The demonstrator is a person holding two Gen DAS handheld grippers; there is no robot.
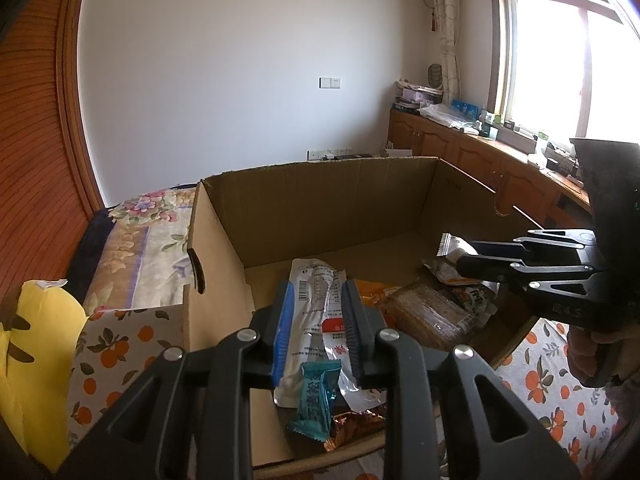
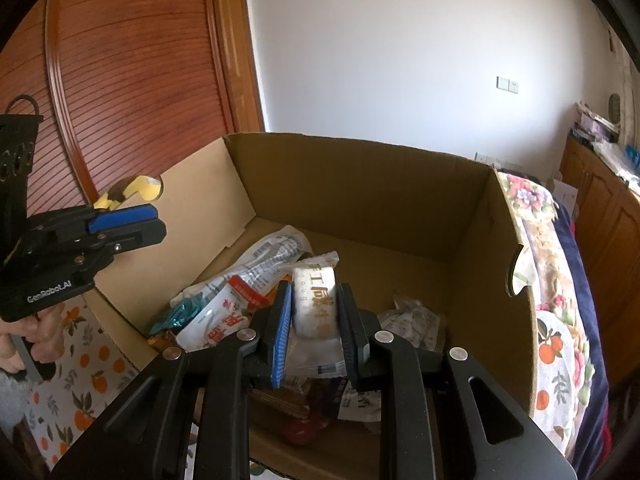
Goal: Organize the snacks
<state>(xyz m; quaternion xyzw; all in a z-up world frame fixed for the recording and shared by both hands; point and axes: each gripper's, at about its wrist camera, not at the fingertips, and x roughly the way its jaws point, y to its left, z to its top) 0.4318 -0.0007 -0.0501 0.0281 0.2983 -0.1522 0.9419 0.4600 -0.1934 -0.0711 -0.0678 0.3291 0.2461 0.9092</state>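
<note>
Inside the open brown cardboard box (image 2: 360, 200), the right tool (image 2: 316, 316) is pinching a small white rectangular wrapped snack with gold lettering (image 2: 314, 304) between its 2 fingers, holding it just above the heap of packets on the box floor. The left tool (image 1: 316, 320) is hovering over the near part of the same box with its fingers set a moderate way apart; a long white printed plastic pouch (image 1: 310, 312) is showing in the gap, though from this angle I cannot tell whether the fingers are touching it or merely framing it from above. Just below that pouch, a small teal wrapped candy (image 1: 318, 400) is lying beside a crinkled copper-brown foil wrapper (image 1: 360, 424), and a clear-wrapped brown cake bar (image 1: 428, 312) is resting toward the right side. A white packet with a red label (image 2: 224, 316) is lying against the pile on the left.

The main risk is the white snack slipping: its wrapper looks slick and soft, and the grip is sitting on its lower half, so a quick lift or tilt could be enough to drop it back into the heap. The 2 tools are also working near each other over one box, so a careless swing could be knocking them together or dragging loose wrappers along.
</note>
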